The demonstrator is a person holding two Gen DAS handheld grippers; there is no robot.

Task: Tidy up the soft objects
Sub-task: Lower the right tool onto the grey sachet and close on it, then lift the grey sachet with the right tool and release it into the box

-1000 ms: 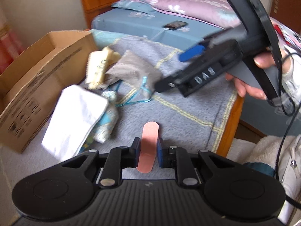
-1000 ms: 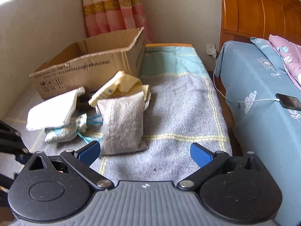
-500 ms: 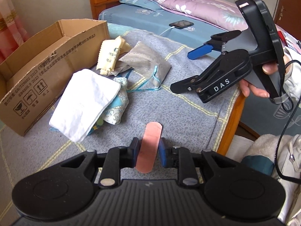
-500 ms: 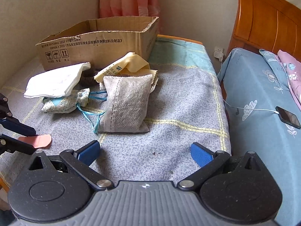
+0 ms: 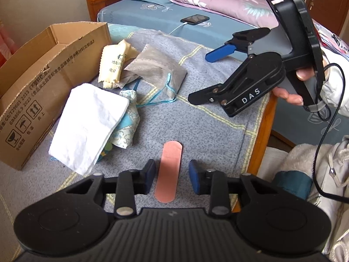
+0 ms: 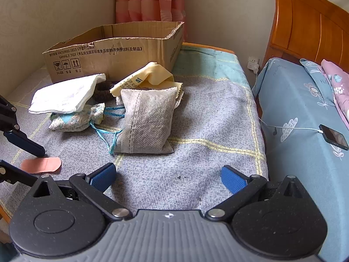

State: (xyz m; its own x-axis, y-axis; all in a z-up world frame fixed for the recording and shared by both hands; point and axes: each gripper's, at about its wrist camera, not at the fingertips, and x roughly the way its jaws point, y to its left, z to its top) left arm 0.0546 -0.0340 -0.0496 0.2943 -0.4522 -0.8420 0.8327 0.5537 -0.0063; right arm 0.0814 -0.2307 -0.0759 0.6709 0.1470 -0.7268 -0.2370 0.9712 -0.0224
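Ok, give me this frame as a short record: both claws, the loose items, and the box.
left claw: closing around the pink strip, not touching it
right claw: open, empty
loose items: white cloth, patterned pouch, grey pouch, yellow cloth, heaped on the blanket
box: cardboard, open top, behind the heap
box contents: cannot tell

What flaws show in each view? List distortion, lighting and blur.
Left wrist view: sharp, soft even daylight, dark vignette in the upper corners, fisheye bows the cardboard box edges. Right wrist view: equally sharp, headboard curves near the rim, only weak shadows beside the grey pouch, no strong glare.
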